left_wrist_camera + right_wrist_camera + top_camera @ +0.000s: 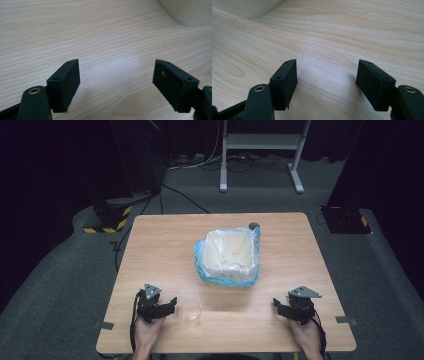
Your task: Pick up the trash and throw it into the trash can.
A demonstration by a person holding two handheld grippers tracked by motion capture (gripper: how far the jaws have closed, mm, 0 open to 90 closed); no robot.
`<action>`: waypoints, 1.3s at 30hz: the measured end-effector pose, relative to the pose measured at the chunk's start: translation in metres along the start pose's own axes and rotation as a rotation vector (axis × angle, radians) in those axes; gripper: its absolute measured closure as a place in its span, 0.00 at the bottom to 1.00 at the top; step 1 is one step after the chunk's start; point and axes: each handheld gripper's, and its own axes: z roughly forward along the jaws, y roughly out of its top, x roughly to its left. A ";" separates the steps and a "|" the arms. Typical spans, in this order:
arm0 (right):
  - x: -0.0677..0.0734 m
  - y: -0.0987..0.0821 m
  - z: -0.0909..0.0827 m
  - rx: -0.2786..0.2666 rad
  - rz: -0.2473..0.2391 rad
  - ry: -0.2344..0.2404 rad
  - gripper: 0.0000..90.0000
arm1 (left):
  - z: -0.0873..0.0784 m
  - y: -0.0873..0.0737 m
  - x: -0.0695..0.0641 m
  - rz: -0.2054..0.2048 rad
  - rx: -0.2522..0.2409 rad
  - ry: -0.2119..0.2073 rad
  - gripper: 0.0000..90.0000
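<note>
The left gripper (172, 304) is resting low on the near left part of the table (165, 245), and its jaws are standing wide apart with nothing between them; the left gripper view is showing bare wood grain between the two black pads (67, 82). The clear plastic cup (190, 313) is standing upright just beside that gripper, on its inner side toward the table's middle, apparently not touching it, though the cup's transparency is making the gap hard to judge. The right gripper (278, 306) is lying well apart from the cup at the near right, its jaws likewise open and empty. The left hand is therefore the nearer one. The bag-lined white bin (229, 254) is sitting farther back, near the centre, beyond the cup.
</note>
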 end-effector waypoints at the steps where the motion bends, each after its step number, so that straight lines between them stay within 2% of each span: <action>1: 0.000 0.000 0.000 0.000 0.000 0.000 0.37 | -0.003 0.000 0.000 -0.006 -0.008 -0.009 0.24; 3: 0.000 0.000 0.000 0.001 0.001 0.000 0.37 | -0.006 0.001 0.000 -0.011 -0.016 -0.014 0.24; 5: 0.000 0.000 0.000 0.001 0.003 0.000 0.37 | -0.012 0.001 0.001 -0.025 -0.036 -0.036 0.24; 9: 0.001 0.000 0.000 0.002 0.006 -0.005 0.37 | -0.026 0.002 -0.002 -0.007 -0.061 -0.034 0.25; 14: 0.001 0.000 0.000 0.002 0.007 -0.005 0.37 | -0.038 0.006 -0.002 0.001 -0.087 -0.055 0.29; 18: 0.001 0.000 0.000 0.002 0.007 -0.004 0.37 | -0.052 0.009 -0.004 0.003 -0.122 -0.098 0.32; 20: 0.001 0.000 0.000 0.001 0.008 -0.004 0.37 | -0.055 0.010 -0.006 0.006 -0.125 -0.105 0.32; 24: 0.001 0.000 0.000 0.001 0.007 -0.004 0.37 | -0.063 0.011 -0.009 0.005 -0.145 -0.150 0.34; 28: 0.001 0.000 0.000 0.001 0.008 -0.004 0.37 | -0.064 0.013 -0.015 0.020 -0.140 -0.201 0.37; 31: 0.001 0.000 0.000 0.001 0.008 -0.004 0.36 | -0.063 0.014 -0.017 0.027 -0.140 -0.213 0.39; 32: 0.001 0.000 0.000 0.001 0.008 -0.004 0.37 | -0.063 0.014 -0.019 0.027 -0.146 -0.230 0.41; 36: 0.001 0.000 0.000 0.001 0.008 -0.004 0.36 | -0.062 0.016 -0.024 0.049 -0.154 -0.254 0.48; 39: 0.001 0.000 0.000 0.001 0.008 -0.004 0.36 | -0.062 0.017 -0.026 0.061 -0.156 -0.260 0.51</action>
